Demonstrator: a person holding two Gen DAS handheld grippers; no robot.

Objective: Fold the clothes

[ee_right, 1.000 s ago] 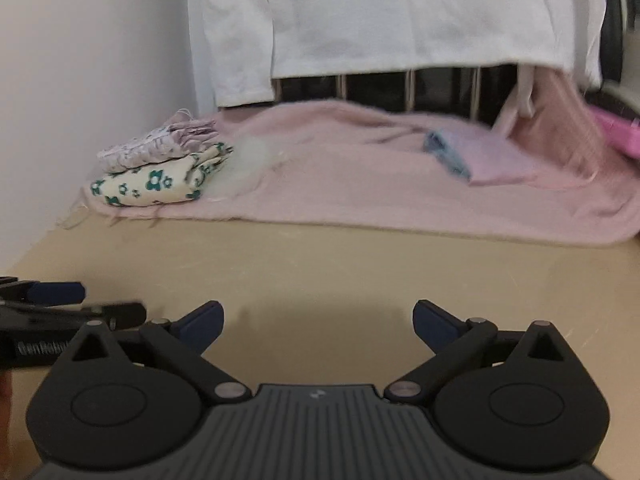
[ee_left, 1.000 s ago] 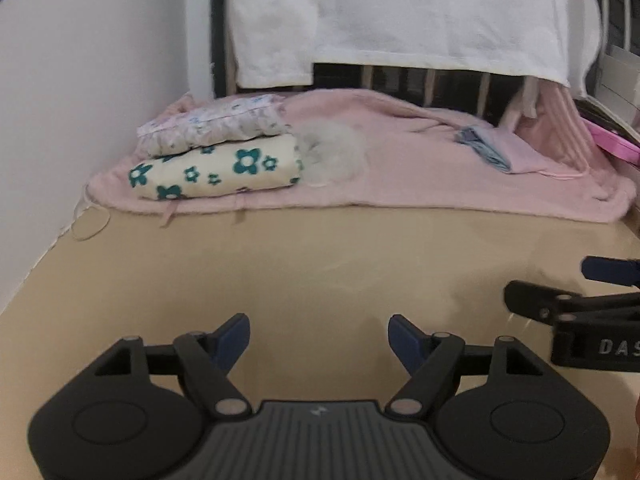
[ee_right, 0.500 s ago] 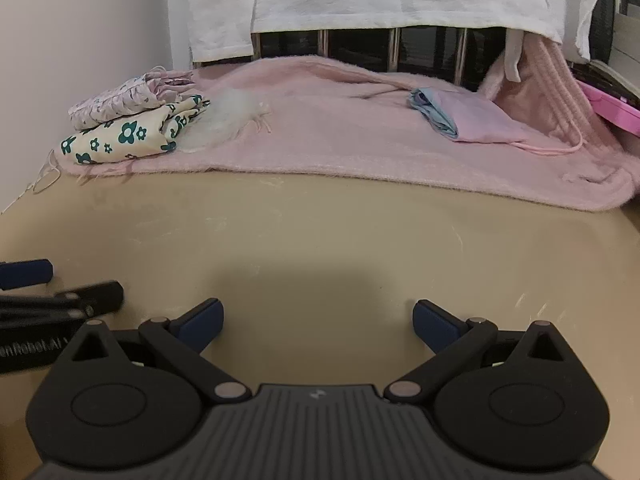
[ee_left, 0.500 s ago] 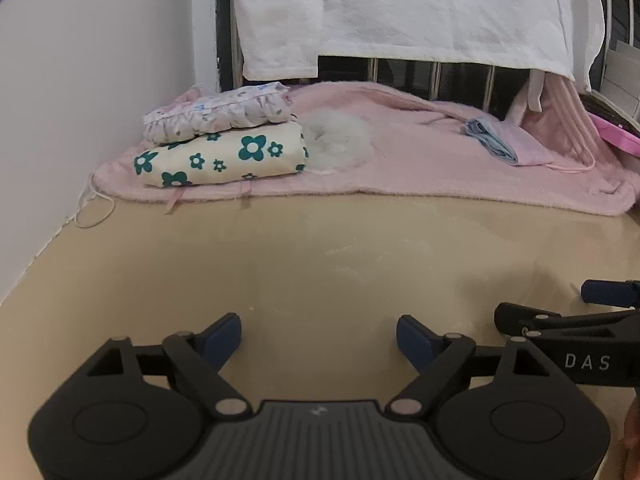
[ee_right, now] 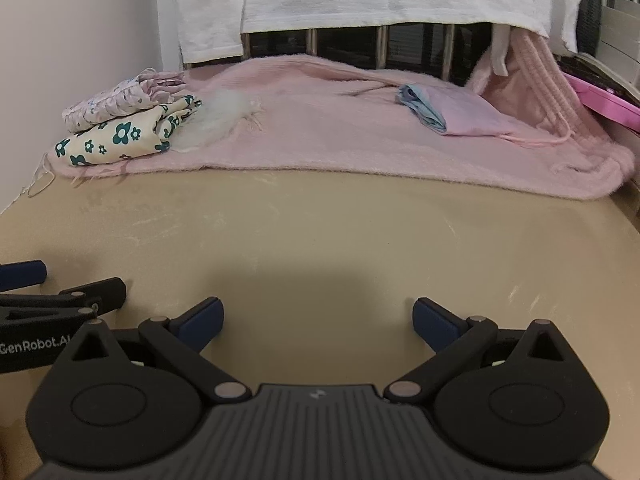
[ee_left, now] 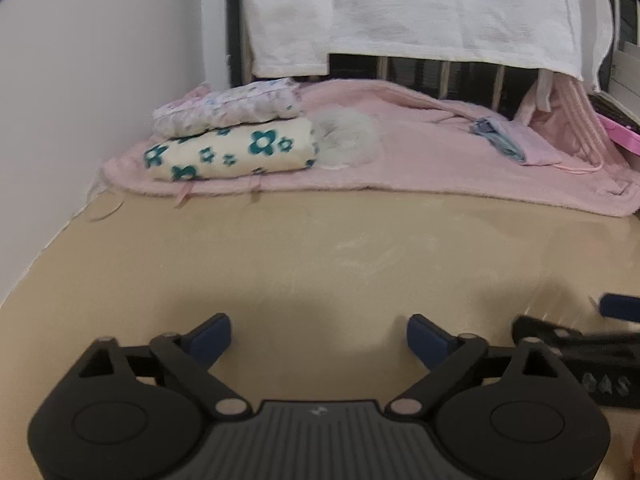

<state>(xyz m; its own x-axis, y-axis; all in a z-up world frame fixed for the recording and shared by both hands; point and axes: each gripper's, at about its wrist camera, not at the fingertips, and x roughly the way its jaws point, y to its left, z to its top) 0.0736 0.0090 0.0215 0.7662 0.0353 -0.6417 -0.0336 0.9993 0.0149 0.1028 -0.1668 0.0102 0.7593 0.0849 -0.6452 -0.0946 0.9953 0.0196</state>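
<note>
Left gripper (ee_left: 319,334) and right gripper (ee_right: 316,320) both hang wide apart, holding nothing, over the bare tan table (ee_right: 320,240). At eleven o'clock two folded garments (ee_right: 128,124) lie stacked on the pink blanket (ee_right: 320,136); at one o'clock lies a lilac-and-blue piece (ee_right: 452,114), loosely folded. Whether anything needs folding is unsettled: this fits finishing or fetching another.

The left wrist view is motion-blurred; the right gripper (ee_left: 592,320) runs off its right edge, its lettering smeared and unreadable.
</note>
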